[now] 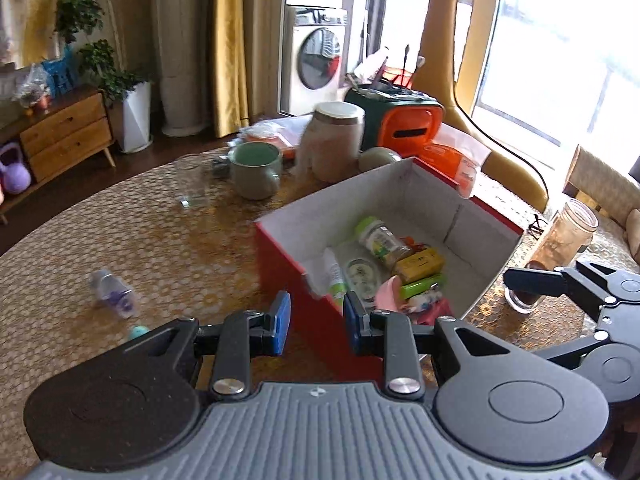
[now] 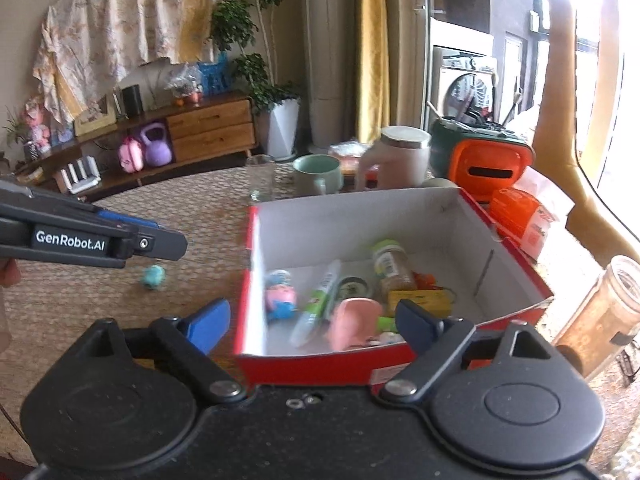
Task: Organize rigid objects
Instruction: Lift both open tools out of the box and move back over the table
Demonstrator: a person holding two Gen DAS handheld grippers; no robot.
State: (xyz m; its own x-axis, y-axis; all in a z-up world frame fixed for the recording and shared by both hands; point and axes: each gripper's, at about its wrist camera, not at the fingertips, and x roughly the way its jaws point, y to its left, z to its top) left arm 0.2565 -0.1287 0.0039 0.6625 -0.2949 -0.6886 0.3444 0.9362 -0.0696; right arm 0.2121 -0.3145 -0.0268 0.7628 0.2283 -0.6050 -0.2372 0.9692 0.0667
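While both stand empty over the counter (image 1: 168, 216), the left gripper (image 1: 316, 322) is parted narrowly and the right gripper (image 2: 312, 320) is spread wide at the near wall of one red box (image 2: 320, 364). Inside lie one pink cup (image 2: 354, 320), one green tube (image 2: 320, 304), one toy figure (image 2: 280, 294), one jar (image 2: 392, 266). Outside, left: one teal ball (image 2: 154, 276), one small bottle (image 1: 114, 292). Beyond: one mug (image 1: 254, 170), one glass (image 1: 192, 182).
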